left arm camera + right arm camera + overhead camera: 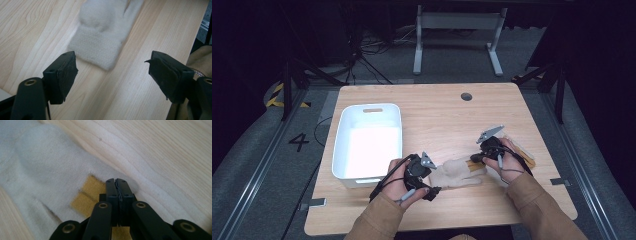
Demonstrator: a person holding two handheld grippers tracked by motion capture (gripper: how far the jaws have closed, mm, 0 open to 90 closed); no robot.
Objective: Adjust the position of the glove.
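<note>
Right gripper [117, 182] is seen pinched fully closed over the finger end of a cream glove [42, 170]; whether fabric or the yellow strip [87, 195] is caught cannot be told. Left gripper [112, 72] is held wide open, empty, the glove's cuff at its 12 o'clock. Likely step: the cuff should be straddled squarely before closing. Glove [457, 172] lies at the table [437, 120] front, white bin [368, 142] at its 10 o'clock.

The right gripper [119, 185] is holding its two black jaws pressed together over the cream knitted glove [42, 170], which is lying on the pale wooden table [170, 152] with yellow fabric patches [88, 195] just beside the jaws.
</note>
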